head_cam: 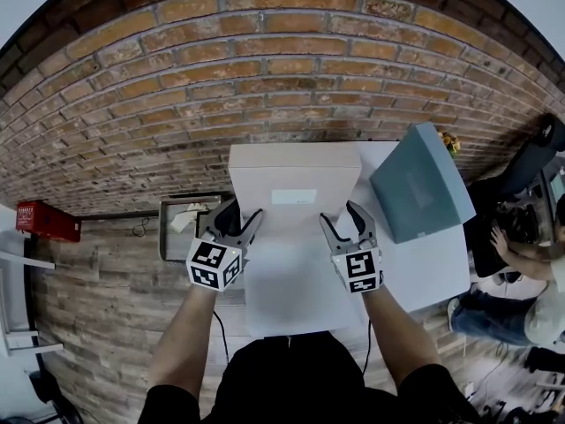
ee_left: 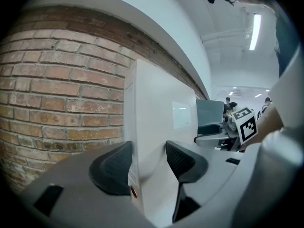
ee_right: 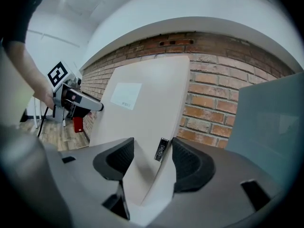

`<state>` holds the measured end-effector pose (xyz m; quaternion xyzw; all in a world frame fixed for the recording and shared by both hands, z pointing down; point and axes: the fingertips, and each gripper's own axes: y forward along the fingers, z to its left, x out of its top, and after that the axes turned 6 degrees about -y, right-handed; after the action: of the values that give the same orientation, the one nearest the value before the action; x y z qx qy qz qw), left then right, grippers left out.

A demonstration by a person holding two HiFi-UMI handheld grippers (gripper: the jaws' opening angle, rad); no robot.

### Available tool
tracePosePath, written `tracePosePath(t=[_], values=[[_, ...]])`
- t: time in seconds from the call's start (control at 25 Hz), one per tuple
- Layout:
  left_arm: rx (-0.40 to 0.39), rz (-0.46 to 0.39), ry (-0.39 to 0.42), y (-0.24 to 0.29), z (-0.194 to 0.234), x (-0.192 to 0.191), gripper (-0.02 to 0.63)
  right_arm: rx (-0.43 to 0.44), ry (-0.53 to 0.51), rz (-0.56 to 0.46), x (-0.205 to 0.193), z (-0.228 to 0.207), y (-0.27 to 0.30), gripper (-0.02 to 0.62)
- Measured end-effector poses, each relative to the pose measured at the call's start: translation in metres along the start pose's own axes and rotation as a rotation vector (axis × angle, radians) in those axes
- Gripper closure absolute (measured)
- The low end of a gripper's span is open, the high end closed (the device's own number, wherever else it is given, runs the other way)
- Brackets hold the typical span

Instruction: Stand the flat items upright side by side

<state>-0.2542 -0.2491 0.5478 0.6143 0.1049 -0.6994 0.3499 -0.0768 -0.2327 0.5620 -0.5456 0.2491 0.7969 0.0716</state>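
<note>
Person wearing a black short-sleeved top (head_cam: 291, 382) at bottom centre, left gripper (head_cam: 244, 214) and right gripper (head_cam: 340, 214) showing grey bodies, black ribbed pads (ee_left: 114, 167), black-and-white marker cubes (head_cam: 214, 265)

Brick wall (head_cam: 265, 69) behind white box (head_cam: 296, 193), grey box (head_cam: 419, 184) close right; left side free.

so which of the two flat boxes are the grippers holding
The white box, clamped at both side edges; the grey-blue box to its right is untouched.
</note>
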Motion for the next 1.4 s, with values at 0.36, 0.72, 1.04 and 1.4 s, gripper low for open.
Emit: tracePosePath(t=[0.36, 0.72, 1.04, 1.4], values=[[-0.018, 0.018, 0.022, -0.022, -0.012, -0.013, 0.388, 0.005, 0.017, 0.04, -0.01, 0.017, -0.026, 0.353], [-0.017, 0.1, 0.018, -0.03, -0.013, -0.021, 0.387, 0.045, 0.035, 0.104, -0.021, 0.029, -0.041, 0.322], [-0.009, 0.11, -0.01, -0.035, -0.015, -0.022, 0.385, 0.157, 0.095, 0.105, -0.013, 0.02, -0.051, 0.294], [0.103, 0.117, -0.04, -0.034, -0.011, -0.021, 0.385, 0.371, 0.147, 0.033, 0.009, -0.005, -0.04, 0.195]])
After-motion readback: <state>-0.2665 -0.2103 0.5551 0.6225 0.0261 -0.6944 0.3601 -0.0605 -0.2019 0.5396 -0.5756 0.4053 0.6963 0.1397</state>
